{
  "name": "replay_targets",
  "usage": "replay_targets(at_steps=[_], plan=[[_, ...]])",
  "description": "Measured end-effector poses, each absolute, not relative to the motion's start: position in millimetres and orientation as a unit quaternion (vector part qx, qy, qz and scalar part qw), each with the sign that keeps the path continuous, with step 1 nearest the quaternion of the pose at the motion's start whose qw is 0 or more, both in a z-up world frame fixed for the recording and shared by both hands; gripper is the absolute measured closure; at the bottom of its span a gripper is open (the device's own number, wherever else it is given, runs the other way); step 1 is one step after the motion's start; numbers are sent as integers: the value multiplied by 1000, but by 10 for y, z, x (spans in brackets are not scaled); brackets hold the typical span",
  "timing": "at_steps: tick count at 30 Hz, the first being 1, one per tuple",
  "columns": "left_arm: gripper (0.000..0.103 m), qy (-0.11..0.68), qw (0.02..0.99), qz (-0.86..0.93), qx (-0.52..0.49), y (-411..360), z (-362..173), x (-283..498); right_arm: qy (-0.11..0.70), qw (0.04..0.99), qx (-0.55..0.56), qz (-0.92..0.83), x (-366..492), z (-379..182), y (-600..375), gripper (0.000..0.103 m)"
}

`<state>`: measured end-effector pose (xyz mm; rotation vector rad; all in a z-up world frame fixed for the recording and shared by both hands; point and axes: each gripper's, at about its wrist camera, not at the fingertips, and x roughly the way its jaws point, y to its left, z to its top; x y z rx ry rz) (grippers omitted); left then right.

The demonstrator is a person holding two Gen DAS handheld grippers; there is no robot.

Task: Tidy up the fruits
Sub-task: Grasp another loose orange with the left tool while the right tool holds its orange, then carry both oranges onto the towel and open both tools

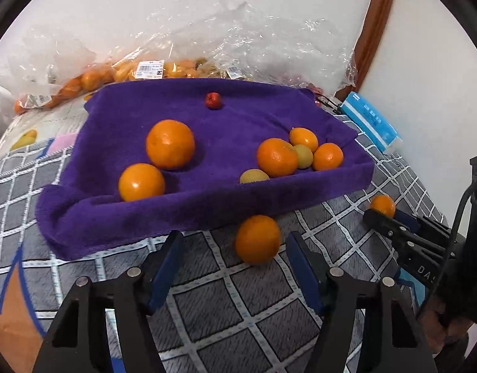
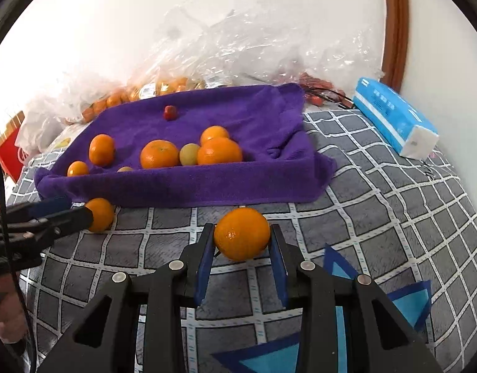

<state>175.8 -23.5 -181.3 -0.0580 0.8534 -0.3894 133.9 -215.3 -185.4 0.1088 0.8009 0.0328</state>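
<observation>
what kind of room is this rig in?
Probably a bedroom at home: the fruit sits on a purple towel spread over what looks like a bed with a grey checked quilt, against a white wall. A blue tissue pack and clear grocery bags lie behind.

Left tongs (image 1: 235, 261) spread wide, low, right tongs (image 2: 242, 248) narrowed, level

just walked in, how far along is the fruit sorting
Partly done. Several oranges and smaller fruits already lie on the purple towel. In hand: the right gripper has an orange between its fingers. Left: the orange ahead of the open left gripper, off the towel.
</observation>
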Motion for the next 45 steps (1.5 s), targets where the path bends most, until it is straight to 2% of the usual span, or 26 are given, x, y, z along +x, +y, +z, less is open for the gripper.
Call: replay_targets(at_steps=[2, 4, 7, 39, 42, 45], plan=[[50, 417, 887, -195, -36, -235, -1852, 1793, 398, 916, 56, 17, 1363, -1878, -2164, 69], [65, 403, 890, -207, -51, -188, -1825, 1790, 397, 916, 53, 17, 1361, -1876, -2151, 69], [74, 389, 896, -206, -64, -139, -1795, 1752, 397, 916, 55, 26, 1372, -1878, -2135, 69], [76, 372, 902, -191, -105, 11, -1780, 1722, 401, 913, 72, 37, 1404, -1897, -2177, 69], [81, 367, 903, -193, -109, 30, -1771, 1706, 397, 914, 72, 38, 1390, -1882, -2175, 69], [81, 361, 905, -198, -108, 28, -1757, 1680, 393, 916, 76, 38, 1366, -1865, -2189, 69]])
